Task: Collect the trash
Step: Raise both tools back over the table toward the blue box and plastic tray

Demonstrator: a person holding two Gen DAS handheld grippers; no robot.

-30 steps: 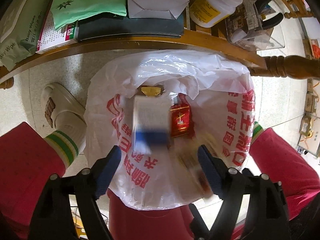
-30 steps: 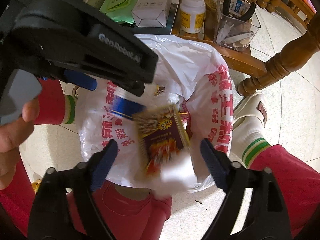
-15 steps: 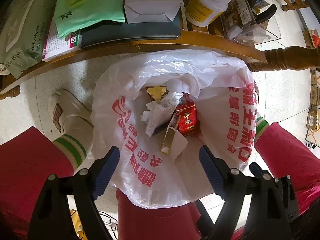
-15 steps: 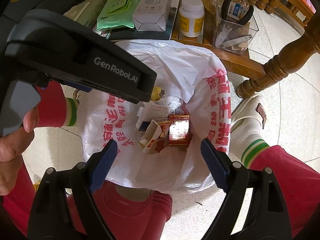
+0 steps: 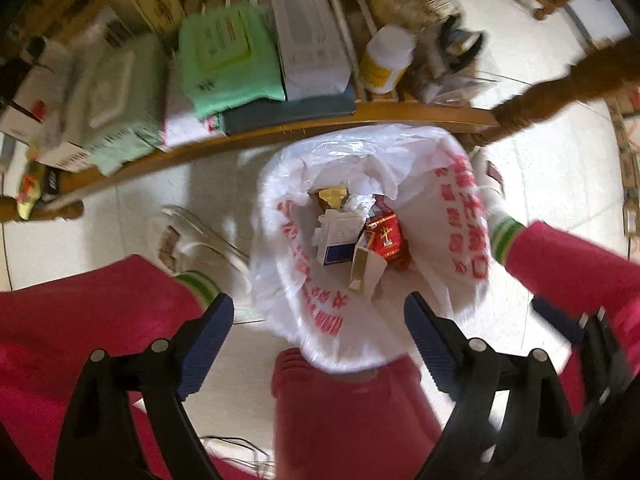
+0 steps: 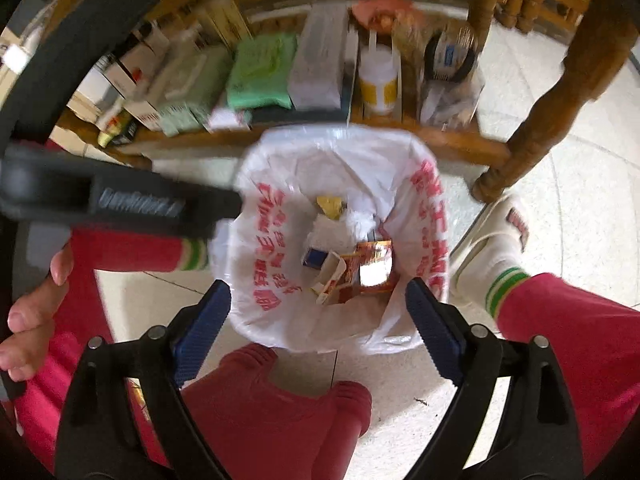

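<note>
Trash sits in one white plastic bag (image 5: 436,280) with red print, standing on the pale tiled floor (image 5: 552,184) between the person's two red-trousered legs; inside I count a blue-and-white box (image 5: 338,242), a red box (image 5: 385,236), a flattened white-and-gold carton (image 5: 366,268), a gold wrapper (image 5: 331,197) and some crumpled white paper (image 5: 360,203) (the pieces overlap, so there may be more beneath). Nearest the lens, the left gripper (image 5: 319,334) hangs above the bag's near rim with its two blue-padded fingers spread wide and nothing between them; the right gripper (image 6: 318,316) is likewise agape and empty over the same bag (image 6: 400,168). Beyond the bag runs a low wooden shelf (image 5: 400,110), crowded and blurred: two green wipe packs (image 5: 224,68), a long white box (image 5: 308,36), one white bottle with a yellow label (image 5: 384,66) and a clear container (image 5: 448,80) of tools. A turned wooden leg (image 6: 532,136) stands right of the bag. Only the right view shows the left tool's black body (image 6: 120,204) crossing the frame with the left hand (image 6: 36,312) on it, partly covering the bag's left edge, and a slippered foot (image 6: 492,248) clearly; the left view shows the right gripper's fingers (image 5: 560,322) at its right edge and a blurred slipper (image 5: 176,236).
</note>
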